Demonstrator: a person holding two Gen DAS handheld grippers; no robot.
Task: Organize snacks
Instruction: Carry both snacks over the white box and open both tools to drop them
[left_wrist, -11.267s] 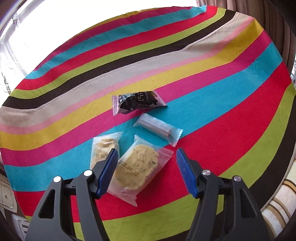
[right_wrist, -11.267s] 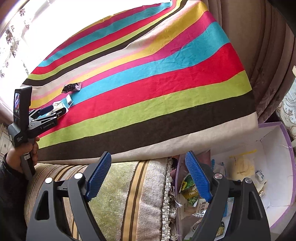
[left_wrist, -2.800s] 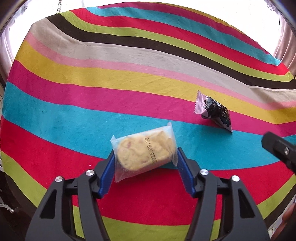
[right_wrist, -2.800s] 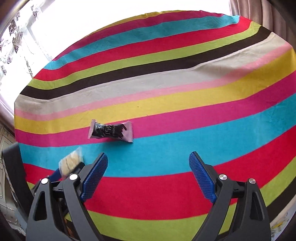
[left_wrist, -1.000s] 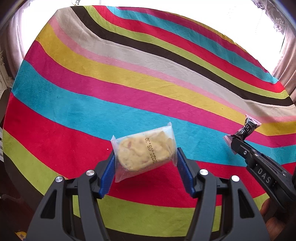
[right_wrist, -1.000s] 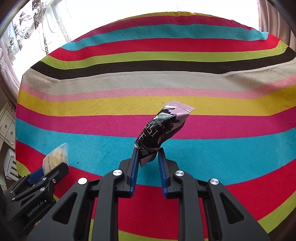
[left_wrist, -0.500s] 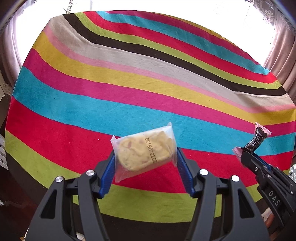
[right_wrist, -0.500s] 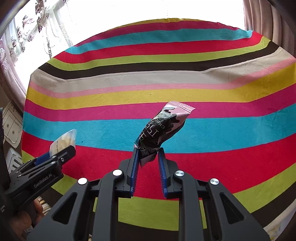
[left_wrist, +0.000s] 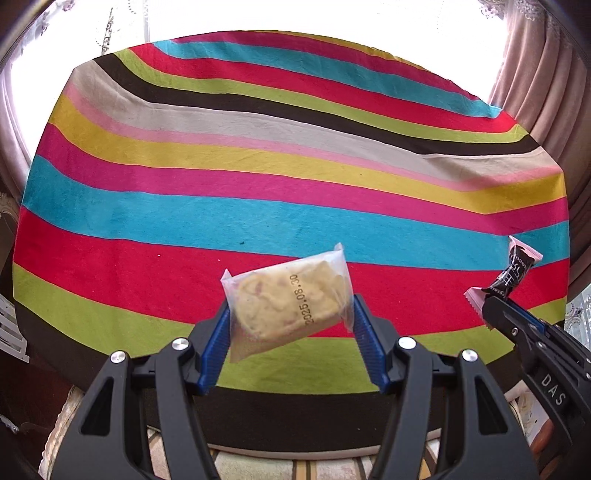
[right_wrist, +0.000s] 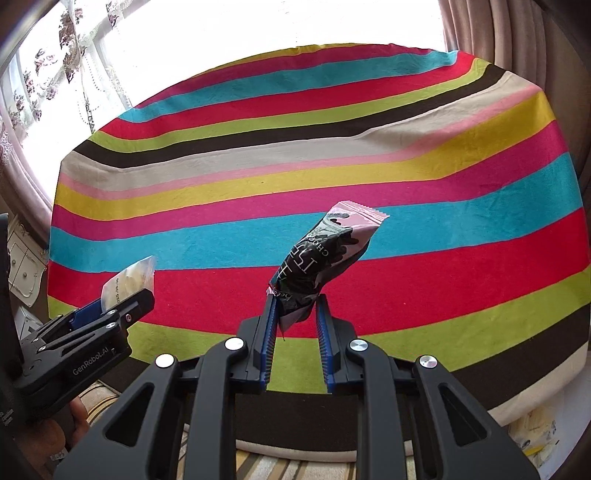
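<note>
My left gripper (left_wrist: 291, 317) is shut on a clear packet with a yellow cookie (left_wrist: 291, 302), date stamp facing me, held in the air above the near edge of the striped cloth (left_wrist: 258, 177). My right gripper (right_wrist: 297, 306) is shut on the lower end of a black and pink chocolate packet (right_wrist: 321, 254), which stands tilted up to the right. The right gripper with the chocolate packet (left_wrist: 515, 273) shows at the right of the left wrist view. The left gripper with the cookie packet (right_wrist: 127, 280) shows at the left of the right wrist view.
The striped cloth (right_wrist: 332, 147) covers a wide flat surface, with no snacks lying on it in view. Curtains (right_wrist: 517, 48) hang at the far right and a bright window lies behind. A striped cushion (right_wrist: 332, 469) sits below the cloth's near edge.
Both grippers have pulled back toward the near edge of the cloth with their packets; more of the cloth's front edge and the cushion show now.
</note>
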